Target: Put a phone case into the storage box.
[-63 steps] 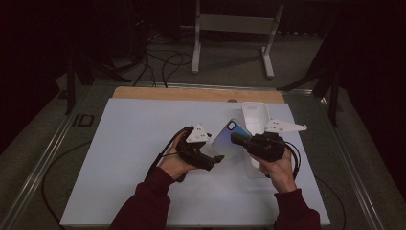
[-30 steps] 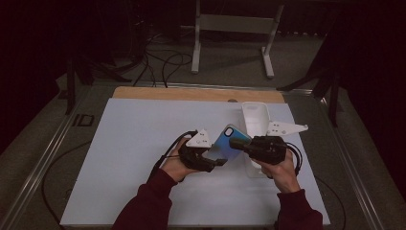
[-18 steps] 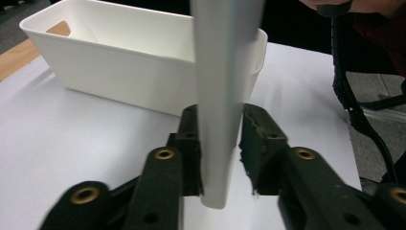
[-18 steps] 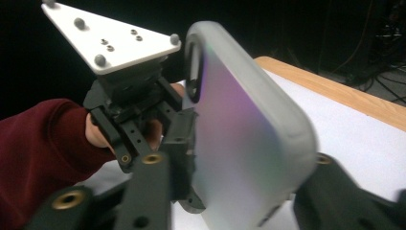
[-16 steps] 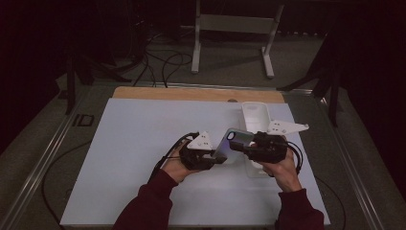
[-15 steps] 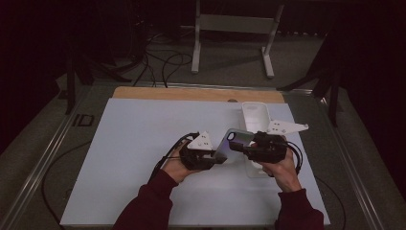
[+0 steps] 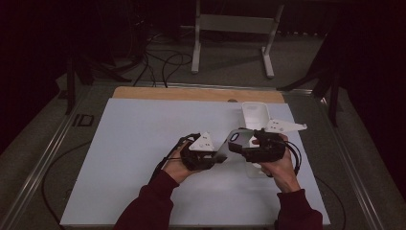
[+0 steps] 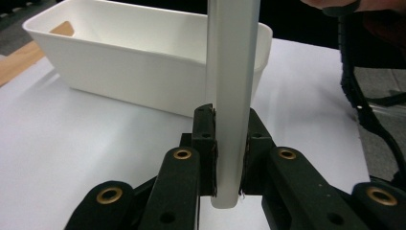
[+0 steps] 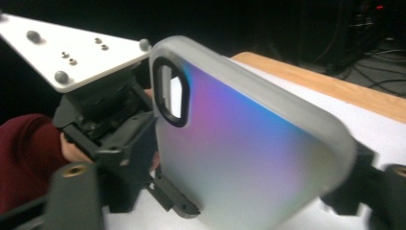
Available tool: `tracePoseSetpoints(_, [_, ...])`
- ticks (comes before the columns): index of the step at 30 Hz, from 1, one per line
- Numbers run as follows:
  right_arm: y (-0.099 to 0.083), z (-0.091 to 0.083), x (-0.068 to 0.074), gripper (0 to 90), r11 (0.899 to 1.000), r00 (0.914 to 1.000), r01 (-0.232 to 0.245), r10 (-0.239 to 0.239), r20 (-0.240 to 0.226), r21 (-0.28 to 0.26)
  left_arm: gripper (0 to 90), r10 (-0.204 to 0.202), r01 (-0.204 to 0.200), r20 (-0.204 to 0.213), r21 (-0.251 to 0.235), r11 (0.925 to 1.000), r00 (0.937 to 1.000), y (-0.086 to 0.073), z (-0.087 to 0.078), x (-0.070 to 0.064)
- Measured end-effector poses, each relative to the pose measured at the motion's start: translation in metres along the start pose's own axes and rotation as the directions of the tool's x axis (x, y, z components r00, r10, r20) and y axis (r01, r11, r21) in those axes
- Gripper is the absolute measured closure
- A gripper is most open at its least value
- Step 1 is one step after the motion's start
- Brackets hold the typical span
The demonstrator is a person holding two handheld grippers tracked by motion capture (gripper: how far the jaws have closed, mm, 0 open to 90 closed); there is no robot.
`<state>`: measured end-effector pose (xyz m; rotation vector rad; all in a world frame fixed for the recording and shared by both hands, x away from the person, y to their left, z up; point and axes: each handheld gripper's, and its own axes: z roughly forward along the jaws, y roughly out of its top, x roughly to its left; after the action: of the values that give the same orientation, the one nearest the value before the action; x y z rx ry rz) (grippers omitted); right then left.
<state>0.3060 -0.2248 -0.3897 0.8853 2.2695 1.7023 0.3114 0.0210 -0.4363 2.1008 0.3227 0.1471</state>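
Left gripper (image 8: 229,158) fingers clamp phone case (image 8: 232,96) edge-on above the bench (image 7: 143,143), white bin (image 8: 143,62) behind; right gripper view shows its iridescent back, right gripper (image 7: 239,146) grip indeterminable.

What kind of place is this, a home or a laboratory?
Probably a laboratory or recording studio: a white-covered table in a dark room, loose cables on the floor, and a metal stand behind.

A dim lab or recording studio: a white-topped counter (image 7: 143,143) with a wooden edge sits on metal rails (image 7: 43,163), loose black cables (image 7: 165,64) cross the grey floor, and a grey metal stand (image 7: 234,28) rises behind.
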Motion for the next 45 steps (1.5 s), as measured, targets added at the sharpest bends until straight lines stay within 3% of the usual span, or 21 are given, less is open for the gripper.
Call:
tracePoseSetpoints(5, [0.001, -0.004, 0.0, 13.5, 1.0, 0.9981, -0.012, 0.013, 0.06, -0.011, 80.7, 0.0, 0.0, -0.017, 0.001, 1.0, 0.9999, 0.0, 0.0, 0.0])
tracePoseSetpoints(10, [0.0, -0.01, -0.004, 8.9, 0.997, 0.9901, -0.043, 0.051, 0.131, -0.066, 80.6, -0.014, 0.014, -0.045, -0.005, 0.9999, 0.9989, 0.0, -0.002, 0.002])
tracePoseSetpoints(14, [-0.002, -0.014, -0.006, 8.9, 0.995, 0.9864, -0.052, 0.064, 0.151, -0.082, 80.6, -0.031, 0.03, -0.066, -0.009, 0.9995, 0.9974, -0.001, -0.003, 0.004])
tracePoseSetpoints(23, [-0.001, -0.01, 0.002, 8.9, 0.994, 0.9821, -0.064, 0.079, 0.171, -0.092, 80.6, -0.059, 0.056, -0.12, -0.022, 0.9982, 0.991, 0.0, -0.002, 0.003])
tracePoseSetpoints(26, [-0.001, -0.009, 0.003, 8.9, 0.994, 0.982, -0.062, 0.078, 0.172, -0.092, 80.6, -0.059, 0.056, -0.12, -0.022, 0.9982, 0.991, 0.0, -0.002, 0.003])
tracePoseSetpoints(27, [-0.001, -0.009, 0.003, 8.9, 0.994, 0.982, -0.062, 0.078, 0.172, -0.092, 80.6, -0.069, 0.066, -0.135, -0.027, 0.9975, 0.9884, 0.0, -0.001, 0.003])
tracePoseSetpoints(29, [0.003, -0.003, 0.009, 9.0, 0.993, 0.9784, -0.066, 0.083, 0.189, -0.097, 80.6, -0.072, 0.068, -0.138, -0.032, 0.9972, 0.9878, 0.0, 0.0, 0.003])
tracePoseSetpoints(37, [0.008, 0.003, 0.013, 9.4, 0.987, 0.9736, -0.102, 0.125, 0.191, -0.125, 80.6, -0.084, 0.079, -0.156, -0.04, 0.9961, 0.9841, 0.001, 0.004, 0.0])
tracePoseSetpoints(45, [0.009, 0.007, 0.014, 13.0, 0.98, 0.9646, -0.134, 0.163, 0.207, -0.148, 80.7, -0.075, 0.072, -0.153, -0.028, 0.997, 0.9853, 0.002, 0.013, -0.004])
